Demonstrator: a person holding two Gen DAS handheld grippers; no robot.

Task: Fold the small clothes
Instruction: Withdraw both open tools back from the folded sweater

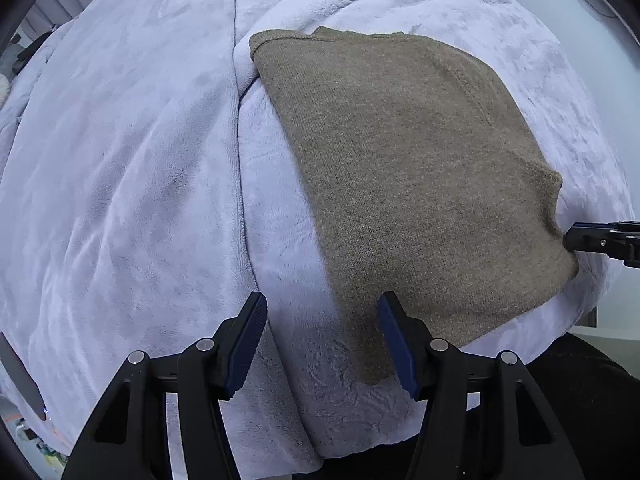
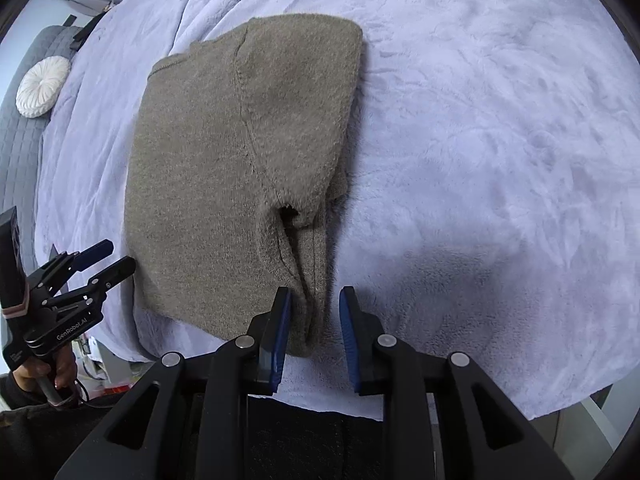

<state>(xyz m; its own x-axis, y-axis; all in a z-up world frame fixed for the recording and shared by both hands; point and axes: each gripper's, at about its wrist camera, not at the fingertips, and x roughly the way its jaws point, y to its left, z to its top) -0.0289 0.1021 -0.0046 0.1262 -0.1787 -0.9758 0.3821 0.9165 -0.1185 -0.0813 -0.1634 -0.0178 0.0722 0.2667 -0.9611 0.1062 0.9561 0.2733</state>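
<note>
A brown knit garment (image 1: 408,168) lies folded flat on a lavender fleece blanket (image 1: 132,184). It also shows in the right wrist view (image 2: 224,168). My left gripper (image 1: 320,344) is open and empty, with its jaws over the garment's near left corner. My right gripper (image 2: 314,340) is open, with its jaws on either side of the garment's near right edge, not closed on it. The right gripper's tip shows at the right in the left wrist view (image 1: 600,240). The left gripper shows at the left in the right wrist view (image 2: 106,264), open beside the garment's left edge.
The blanket (image 2: 500,160) covers a bed. A round white cushion (image 2: 42,86) rests on a grey quilted cover (image 2: 20,152) at the far left. The bed's near edge runs just in front of both grippers.
</note>
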